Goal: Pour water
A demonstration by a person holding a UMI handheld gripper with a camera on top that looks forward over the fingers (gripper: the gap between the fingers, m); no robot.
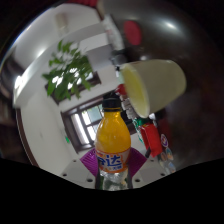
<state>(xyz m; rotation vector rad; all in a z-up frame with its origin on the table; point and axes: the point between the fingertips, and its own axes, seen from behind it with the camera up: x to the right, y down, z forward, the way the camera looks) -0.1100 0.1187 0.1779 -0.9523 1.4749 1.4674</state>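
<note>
An orange soda bottle [111, 135] with a blue-and-white label and an orange cap stands between my purple pads [90, 163]. Both pads press its lower part, so my gripper [112, 170] is shut on the bottle. The bottle's cap end reaches toward a pale yellow cup [152, 82], which appears tilted on its side with its open mouth facing the bottle. The bottle's neck lies just below and left of the cup's rim. I see no liquid stream between them.
A green leafy plant [68, 72] sits to the left beyond the bottle. A red-and-white object [152, 135] lies right of the bottle under the cup. A white surface [75, 30] and a window-like frame [82, 122] stretch behind.
</note>
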